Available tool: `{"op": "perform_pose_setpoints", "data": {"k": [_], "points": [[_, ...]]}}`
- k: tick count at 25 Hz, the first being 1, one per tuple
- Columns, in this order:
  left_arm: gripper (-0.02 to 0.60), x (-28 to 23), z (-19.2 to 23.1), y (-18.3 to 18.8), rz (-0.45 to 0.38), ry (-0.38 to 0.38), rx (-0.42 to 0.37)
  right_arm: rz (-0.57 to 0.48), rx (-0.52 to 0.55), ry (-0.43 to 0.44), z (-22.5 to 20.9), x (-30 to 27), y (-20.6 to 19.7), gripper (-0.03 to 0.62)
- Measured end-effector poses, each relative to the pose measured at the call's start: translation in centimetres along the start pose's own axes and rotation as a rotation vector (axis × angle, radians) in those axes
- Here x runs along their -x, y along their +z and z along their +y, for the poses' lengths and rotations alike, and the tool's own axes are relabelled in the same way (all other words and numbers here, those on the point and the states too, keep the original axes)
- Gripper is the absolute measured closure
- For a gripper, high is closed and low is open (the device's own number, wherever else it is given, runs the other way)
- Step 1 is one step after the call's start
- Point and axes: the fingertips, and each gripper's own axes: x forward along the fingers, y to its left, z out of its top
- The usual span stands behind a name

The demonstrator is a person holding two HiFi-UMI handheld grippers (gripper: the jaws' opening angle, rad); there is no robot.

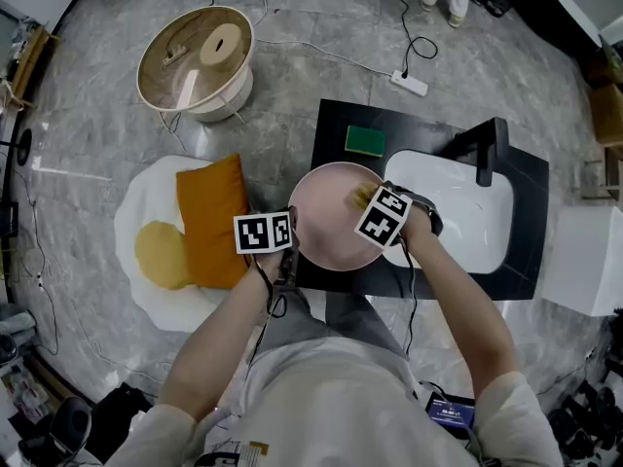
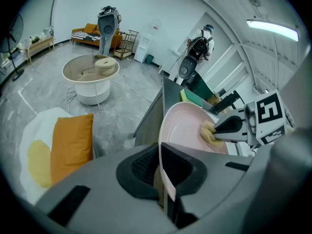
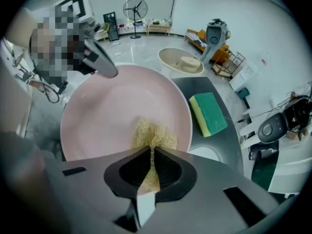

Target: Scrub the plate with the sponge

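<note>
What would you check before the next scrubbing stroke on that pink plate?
1. Left gripper shut on the plate rim: ok.
2. Right gripper shut on the yellow scrubber: ok.
3. Yellow scrubber touching the plate's inner face: ok.
4. Green sponge lying apart from the plate, out of the way: ok.
5. Plate's inner face free of visible dirt: ok.
6. Plate wet or soapy: cannot tell.

You wear a white, short-sleeved shirt [image 1: 336, 397] over a grey garment [image 1: 316, 319]. Your left gripper [image 2: 163, 172] and right gripper [image 3: 148, 172] have smooth grey bodies with black, ribbed pads [image 3: 130, 169]. Each carries a white cube [image 1: 263, 232] printed with black square markers. A thin black cable [image 1: 413, 290] trails back from each gripper along your arm.
</note>
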Motion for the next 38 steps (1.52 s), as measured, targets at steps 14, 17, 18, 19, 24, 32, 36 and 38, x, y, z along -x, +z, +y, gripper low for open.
{"op": "perform_pose_setpoints", "data": {"k": [14,17,18,19,24,32,36,38], "points": [[0.554,-0.2,-0.8,-0.4,0.007,0.021,-0.052,-0.133,0.058,0.263,15.6,0.8,2.3,0.548],[0.554,-0.2,-1.0,-0.6,0.02,0.009,-0.074,-0.163,0.057,0.249,15.5,0.3,4.4,0.546],[0.554,-0.1,-1.0,-0.6,0.021,0.003,-0.076,-0.167,0.058,0.237,14.9,0.1,5.0,0.546],[0.554,0.0,-0.9,-0.6,0.022,-0.003,-0.076,-0.169,0.054,0.221,14.2,-0.1,5.5,0.545],[0.554,0.0,-0.8,-1.0,0.03,-0.016,-0.062,-0.194,-0.022,0.148,9.2,-0.7,7.6,0.544],[0.554,0.1,-0.8,-0.9,0.017,-0.011,-0.055,-0.199,-0.204,-0.039,1.6,-0.7,5.7,0.543],[0.554,0.2,-0.8,-0.9,0.018,-0.014,-0.035,-0.182,-0.274,-0.103,-0.3,0.0,3.4,0.545],[0.549,0.6,-0.6,-0.7,0.001,0.02,-0.074,-0.216,-0.303,-0.118,-0.7,1.2,3.0,0.545]]}}
